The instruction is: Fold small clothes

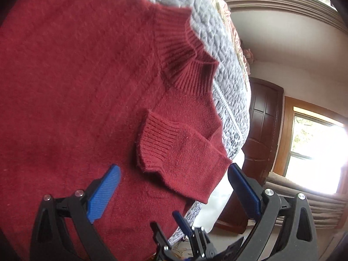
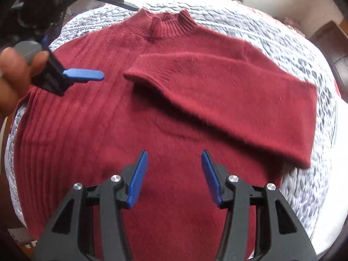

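Note:
A dark red knit sweater [image 2: 152, 130] lies flat, front up, on a grey quilted bedcover [image 2: 250, 30]. Its ribbed collar [image 2: 167, 21] points away from me in the right wrist view. One sleeve [image 2: 228, 95] is folded across the chest, its cuff [image 1: 156, 141] resting near the middle. My left gripper [image 1: 174, 167] hovers open over that cuff, gripping nothing; it also shows as the left gripper [image 2: 119, 41], held by a hand [image 2: 13, 78]. My right gripper [image 2: 174, 152] stands open above the sweater's lower body, empty. In the left wrist view only part of the right gripper [image 1: 165, 218] shows at the bottom.
The bed's edge falls away to the right, where a white sheet [image 1: 217, 206] hangs. Beyond it stand a dark wooden door [image 1: 263, 130] and a bright window [image 1: 315, 152]. Patterned bedding [image 1: 237, 43] lies at the bed's far end.

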{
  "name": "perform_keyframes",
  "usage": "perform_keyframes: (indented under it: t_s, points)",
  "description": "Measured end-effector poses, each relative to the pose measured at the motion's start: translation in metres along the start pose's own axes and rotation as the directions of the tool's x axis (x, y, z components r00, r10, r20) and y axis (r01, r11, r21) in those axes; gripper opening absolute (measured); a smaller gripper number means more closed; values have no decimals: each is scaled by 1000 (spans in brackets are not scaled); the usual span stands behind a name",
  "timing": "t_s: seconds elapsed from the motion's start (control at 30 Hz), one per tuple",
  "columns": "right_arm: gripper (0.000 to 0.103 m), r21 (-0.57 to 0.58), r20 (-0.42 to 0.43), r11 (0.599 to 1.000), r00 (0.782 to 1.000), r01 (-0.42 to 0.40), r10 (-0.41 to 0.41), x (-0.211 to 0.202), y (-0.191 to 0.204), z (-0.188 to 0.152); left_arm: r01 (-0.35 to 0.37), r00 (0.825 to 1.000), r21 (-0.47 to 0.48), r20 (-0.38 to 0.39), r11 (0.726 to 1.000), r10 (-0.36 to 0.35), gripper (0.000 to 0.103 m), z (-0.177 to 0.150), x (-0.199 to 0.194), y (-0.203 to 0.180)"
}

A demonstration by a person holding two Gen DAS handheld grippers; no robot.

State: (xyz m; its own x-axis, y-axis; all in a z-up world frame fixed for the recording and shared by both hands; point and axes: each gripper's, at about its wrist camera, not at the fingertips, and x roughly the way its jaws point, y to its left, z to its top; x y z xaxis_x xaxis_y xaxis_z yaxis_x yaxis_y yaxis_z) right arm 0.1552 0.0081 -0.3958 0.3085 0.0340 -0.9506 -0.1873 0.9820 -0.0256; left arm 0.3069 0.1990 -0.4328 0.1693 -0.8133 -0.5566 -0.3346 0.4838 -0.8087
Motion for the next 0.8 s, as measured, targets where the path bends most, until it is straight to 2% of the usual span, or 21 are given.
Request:
perform_keyframes:
  t_s: [0.13,0.3,0.33,0.37,0.5,0.53,0.6,0.7,0.8]
  points:
    - [51,86,-53,996,998,-12,17,-9,-16,-28,-32,998,-47,-53,998,29,99,8,35,7]
    - [51,168,-32,985,999,-33,38,-18,-26,-29,-99,993,-60,-71,993,94,96,12,54,6]
    - [51,179,-24,983,999,-40,45,-21,-27,-26,-113,992,-59,-61,992,109,87,13,54,4]
    - [52,185,-14,982,999,-48,51,-24,-28,-24,-135,989,-50,-63,990,131,67,14,55,1]
    - [54,170,17,983,998,-64,63,-37,-21,-22,-195,978,26,-75,980,197,24,15,59,-12]
    - [54,168,18,983,998,-69,67,-39,-21,-22,-211,974,53,-73,976,215,11,16,60,-17]
    - [54,168,15,983,997,-76,75,-43,-20,-24,-241,968,94,-48,966,246,10,15,59,-25]
    - [54,167,8,983,997,-80,80,-48,-17,-29,-249,968,177,2,952,253,9,11,49,-49]
    - [55,170,2,982,997,-79,80,-47,-17,-30,-256,967,297,66,920,248,9,4,27,-82]
